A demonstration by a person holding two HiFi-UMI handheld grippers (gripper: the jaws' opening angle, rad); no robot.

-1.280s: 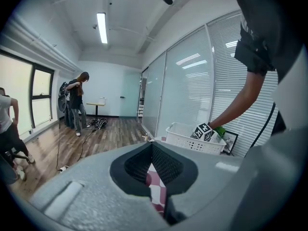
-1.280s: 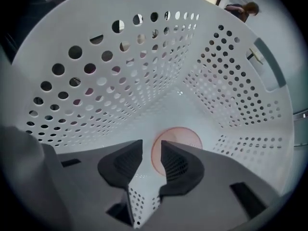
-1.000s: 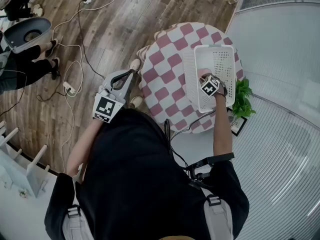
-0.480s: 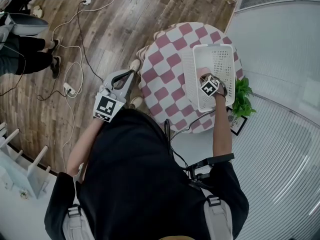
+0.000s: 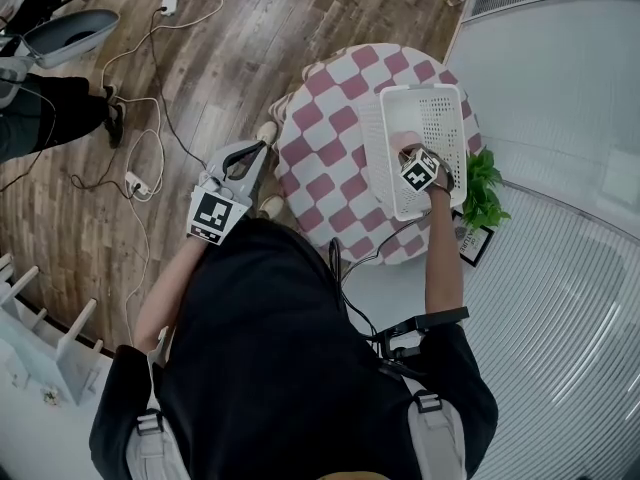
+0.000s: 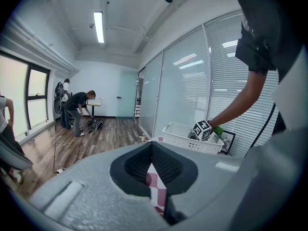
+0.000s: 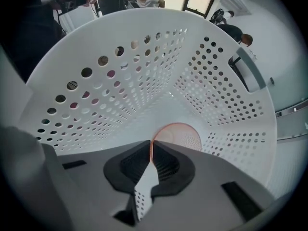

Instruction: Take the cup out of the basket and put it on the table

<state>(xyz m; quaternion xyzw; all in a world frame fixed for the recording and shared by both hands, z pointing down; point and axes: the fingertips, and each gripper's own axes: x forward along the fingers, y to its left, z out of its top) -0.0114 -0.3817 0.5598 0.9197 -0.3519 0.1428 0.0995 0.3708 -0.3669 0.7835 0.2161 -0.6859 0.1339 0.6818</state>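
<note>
A white perforated basket (image 5: 388, 158) stands on the round table with a pink and white checked cloth (image 5: 325, 158). A pale pink cup (image 5: 404, 145) lies inside it. My right gripper (image 5: 410, 155) reaches down into the basket. In the right gripper view the cup (image 7: 182, 134) lies on the basket floor with its thin rim pinched between the pads of my right gripper (image 7: 151, 152), which is shut on it. My left gripper (image 5: 262, 148) is held over the floor left of the table, shut and holding nothing. From the left gripper (image 6: 151, 148) the basket (image 6: 185, 137) shows ahead.
A green plant (image 5: 484, 194) and a framed picture (image 5: 472, 248) sit just right of the table. Cables and a power strip (image 5: 135, 178) lie on the wood floor. A person's legs (image 5: 50, 118) are at the far left. A glass wall runs along the right.
My right gripper has stayed inside the basket at the cup. The person at the far left has shifted toward the upper left. My left gripper has not moved.
</note>
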